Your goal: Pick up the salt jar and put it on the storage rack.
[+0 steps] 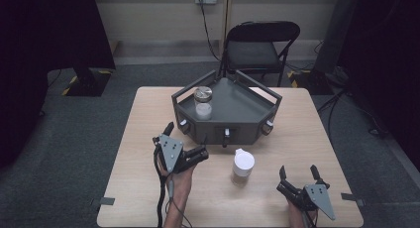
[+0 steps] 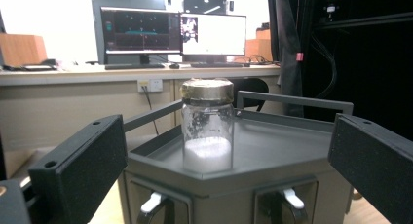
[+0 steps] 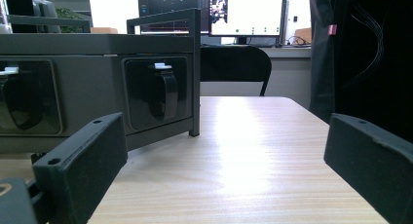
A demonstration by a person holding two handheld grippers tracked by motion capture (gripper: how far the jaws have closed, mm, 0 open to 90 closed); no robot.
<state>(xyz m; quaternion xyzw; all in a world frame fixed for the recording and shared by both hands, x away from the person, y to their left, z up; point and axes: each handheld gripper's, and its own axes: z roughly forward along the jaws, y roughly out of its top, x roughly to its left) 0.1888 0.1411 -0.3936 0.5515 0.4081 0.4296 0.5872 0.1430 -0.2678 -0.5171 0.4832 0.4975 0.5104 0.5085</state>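
- High view: the left gripper [image 1: 186,140] hangs over the table [image 1: 133,139] just in front of the stand's near-left corner, jaws spread wide with nothing between them, one tip up by the stand, the other lying toward the middle of the table.
- Left gripper view: its two black jaws rise at the bottom corners, far apart, and frame the jar [image 2: 207,125], which stands upright beyond them, untouched.
- The jar is clear glass with a metal lid, and white powder fills its lower part; it sits on the left part of the grey stand [image 2: 272,151], near the front edge.
- White latches show in recesses on the stand's front faces below the jar.
- High view: the right gripper [image 1: 299,176] sits low at the table's near-right corner, jaws parted and empty, pointing away from the person.
- Right gripper view: its jaws stand wide over bare wood, with the stand's side panel [image 3: 156,95] ahead on the left.
- A second container [image 1: 243,165] with a white lid stands on the table between the two grippers, just in front of the stand and apart from both.
- A black chair [image 1: 260,47] stands behind the table.
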